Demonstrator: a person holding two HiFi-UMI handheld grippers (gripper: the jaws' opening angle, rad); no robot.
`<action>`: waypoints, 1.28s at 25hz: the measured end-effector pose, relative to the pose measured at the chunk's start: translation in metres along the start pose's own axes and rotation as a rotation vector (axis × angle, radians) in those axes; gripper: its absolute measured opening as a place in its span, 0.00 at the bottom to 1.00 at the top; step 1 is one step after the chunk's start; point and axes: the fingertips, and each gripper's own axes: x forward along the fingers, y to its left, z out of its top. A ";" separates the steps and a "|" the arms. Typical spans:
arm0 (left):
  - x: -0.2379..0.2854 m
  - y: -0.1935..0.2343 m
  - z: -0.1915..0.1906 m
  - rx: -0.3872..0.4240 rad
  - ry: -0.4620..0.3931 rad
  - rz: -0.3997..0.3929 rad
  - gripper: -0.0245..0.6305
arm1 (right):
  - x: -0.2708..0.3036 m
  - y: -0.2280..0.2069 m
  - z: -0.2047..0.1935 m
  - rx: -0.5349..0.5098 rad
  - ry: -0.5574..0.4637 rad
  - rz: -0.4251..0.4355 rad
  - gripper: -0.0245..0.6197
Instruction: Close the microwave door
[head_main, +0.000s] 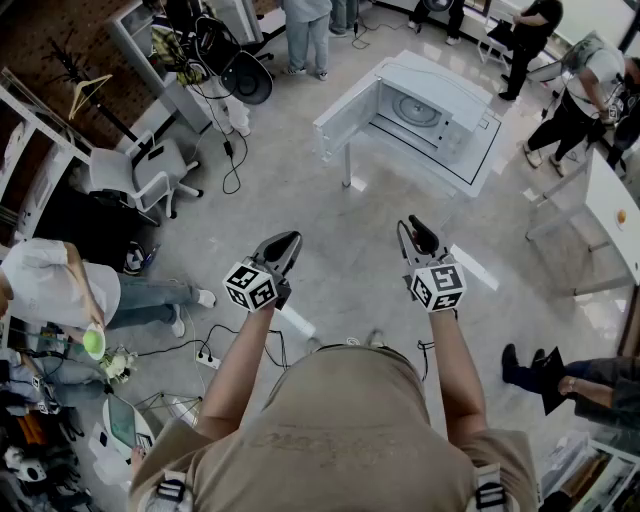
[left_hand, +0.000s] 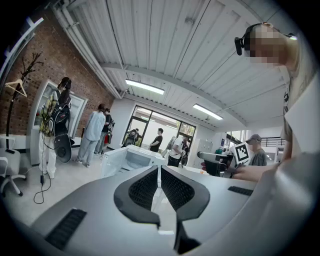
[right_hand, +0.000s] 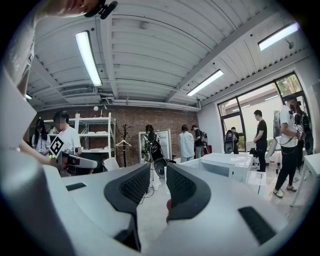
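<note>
The white microwave (head_main: 432, 118) stands on a small table far ahead of me, its door (head_main: 345, 120) swung wide open to the left and the cavity with its turntable showing. My left gripper (head_main: 285, 243) is held level in the air well short of it, jaws shut with nothing between them. My right gripper (head_main: 418, 232) floats beside it, jaws a little apart and empty. The left gripper view has the microwave (left_hand: 132, 157) beyond the closed tips of the left gripper (left_hand: 159, 167). In the right gripper view the microwave (right_hand: 227, 165) sits to the right of the right gripper (right_hand: 158, 166).
A grey floor lies between me and the microwave. An office chair (head_main: 150, 170) and trailing cables (head_main: 235, 150) are at the left, and a power strip (head_main: 208, 360) is near my feet. A white table (head_main: 615, 210) stands at the right. Several people stand or sit around the room.
</note>
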 end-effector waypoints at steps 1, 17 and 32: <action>0.000 -0.001 0.001 0.000 0.000 0.000 0.05 | -0.001 0.000 0.001 0.001 -0.001 0.001 0.20; 0.015 -0.027 -0.004 0.004 -0.014 0.033 0.05 | -0.023 -0.010 0.024 0.034 -0.109 0.047 0.20; 0.059 -0.085 -0.003 0.017 -0.083 0.077 0.05 | -0.065 -0.054 0.037 0.067 -0.097 0.121 0.20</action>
